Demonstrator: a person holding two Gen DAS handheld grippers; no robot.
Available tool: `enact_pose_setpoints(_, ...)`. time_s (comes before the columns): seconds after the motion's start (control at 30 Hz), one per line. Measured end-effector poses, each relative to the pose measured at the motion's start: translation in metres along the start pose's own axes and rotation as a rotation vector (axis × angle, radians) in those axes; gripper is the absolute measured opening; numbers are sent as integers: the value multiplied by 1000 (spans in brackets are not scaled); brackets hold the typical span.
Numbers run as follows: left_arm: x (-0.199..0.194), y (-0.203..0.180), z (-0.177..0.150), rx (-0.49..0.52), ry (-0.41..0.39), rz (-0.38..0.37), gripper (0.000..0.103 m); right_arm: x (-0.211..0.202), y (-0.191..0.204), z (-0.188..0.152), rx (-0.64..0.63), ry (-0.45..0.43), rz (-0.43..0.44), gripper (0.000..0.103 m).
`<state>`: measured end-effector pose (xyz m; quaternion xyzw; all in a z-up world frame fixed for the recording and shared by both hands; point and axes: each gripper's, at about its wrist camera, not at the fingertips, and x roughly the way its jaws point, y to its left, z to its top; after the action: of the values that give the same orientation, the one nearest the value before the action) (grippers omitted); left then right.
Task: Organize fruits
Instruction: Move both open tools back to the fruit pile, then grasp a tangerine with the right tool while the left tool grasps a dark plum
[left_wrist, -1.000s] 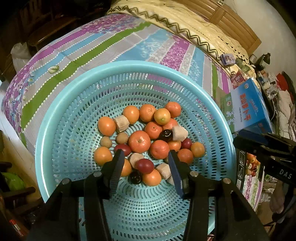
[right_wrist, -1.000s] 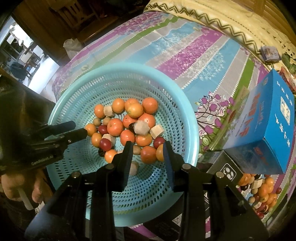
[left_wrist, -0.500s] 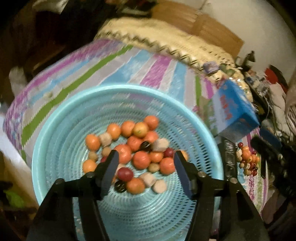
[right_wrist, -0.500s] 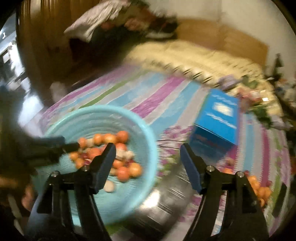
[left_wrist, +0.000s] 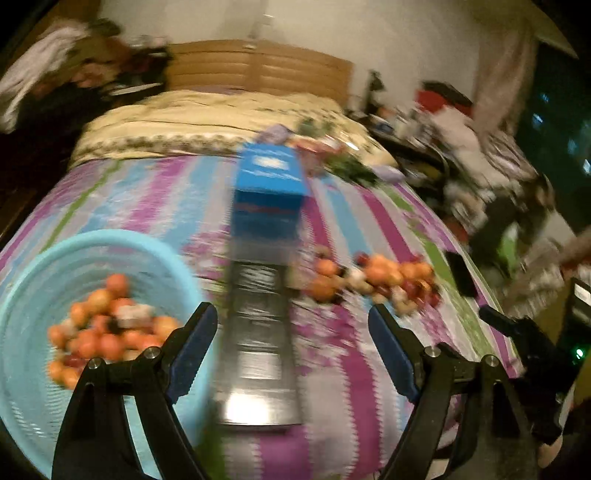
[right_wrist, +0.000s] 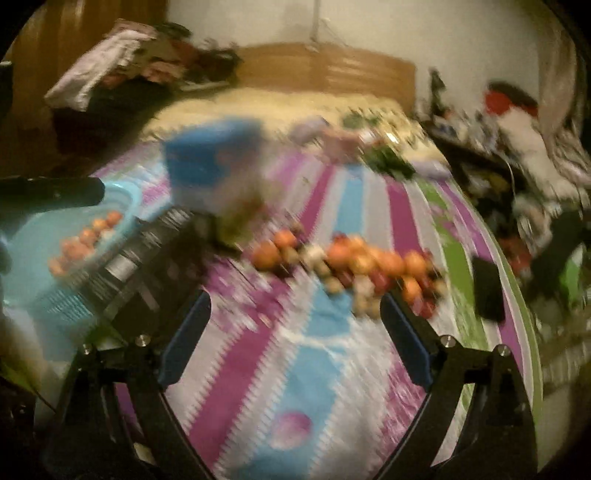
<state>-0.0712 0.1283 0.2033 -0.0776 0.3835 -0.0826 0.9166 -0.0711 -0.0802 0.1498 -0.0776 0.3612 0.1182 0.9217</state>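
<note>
Orange fruit already filled the basket (left_wrist: 26, 280), while a loose pile (right_wrist: 354, 266) beside it still waited, and the left gripper (left_wrist: 291, 332) and right gripper (right_wrist: 295, 328) had just opened wide, holding nothing.

A dim, warmly lit bedroom, blurred by motion. A bed (left_wrist: 155, 192) fills the middle of the frame, covered with a sheet striped in purple, blue, white and green. Toward the top lies a cream quilt (left_wrist: 207, 122), and behind it stands a slatted wooden headboard (left_wrist: 258, 68) against a pale wall (left_wrist: 332, 29). Heaped clothes (left_wrist: 55, 85) sit at upper left. A cluttered bedside surface (left_wrist: 424, 129) is at right, with a dark window (left_wrist: 554, 122) at the far right.
</note>
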Motion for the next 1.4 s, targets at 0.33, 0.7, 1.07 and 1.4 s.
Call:
enact_pose_setpoints(0.33,109,-53,-23,-107,194,-104,68,11,-75,-43,188,89,2,93)
enact_pose_setpoints(0.7,75,-50,-34,-174,-7,126,47,100,-48,6,42,125,384,51)
enact_pose_setpoints(1.07,58,-6,-21,-250,-36,149,57,193,23,45,-205,190,324,51)
enact_pose_setpoints(1.4,67,-11,-20,-234,-17,125,57,208,38,43,-312,182,276,42)
